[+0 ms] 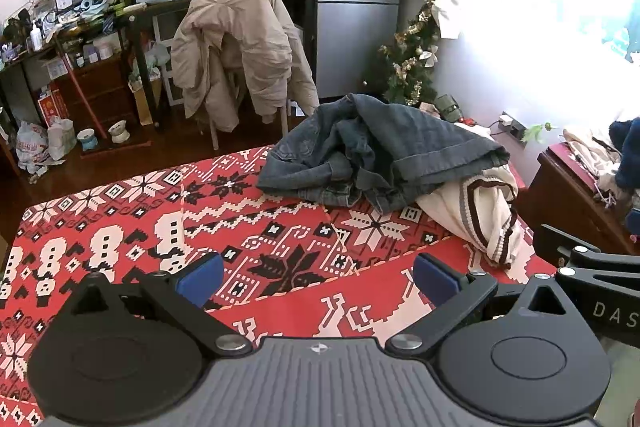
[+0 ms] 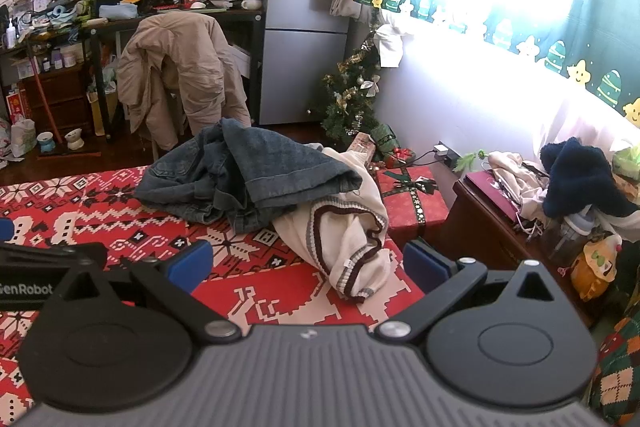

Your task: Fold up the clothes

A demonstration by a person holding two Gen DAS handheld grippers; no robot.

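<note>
Left gripper [image 1: 318,277] and right gripper [image 2: 308,263] were held wide open, empty; crumpled blue denim jeans [image 1: 372,151] and striped-trim cream knit sweater [image 2: 348,239] were left heaped, nothing folded yet

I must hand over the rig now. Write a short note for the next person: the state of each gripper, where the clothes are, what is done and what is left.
Left gripper: open, empty, above the red patterned cloth.
Right gripper: open, empty, pointing toward the cream sweater.
Clothes: the denim garment lies crumpled at the far side of the cloth, partly on top of the cream sweater, which hangs toward the right edge.
Done: nothing folded yet; both items are still in a heap.
Left: separate the two, spread each flat on the cloth, fold each one.
</note>
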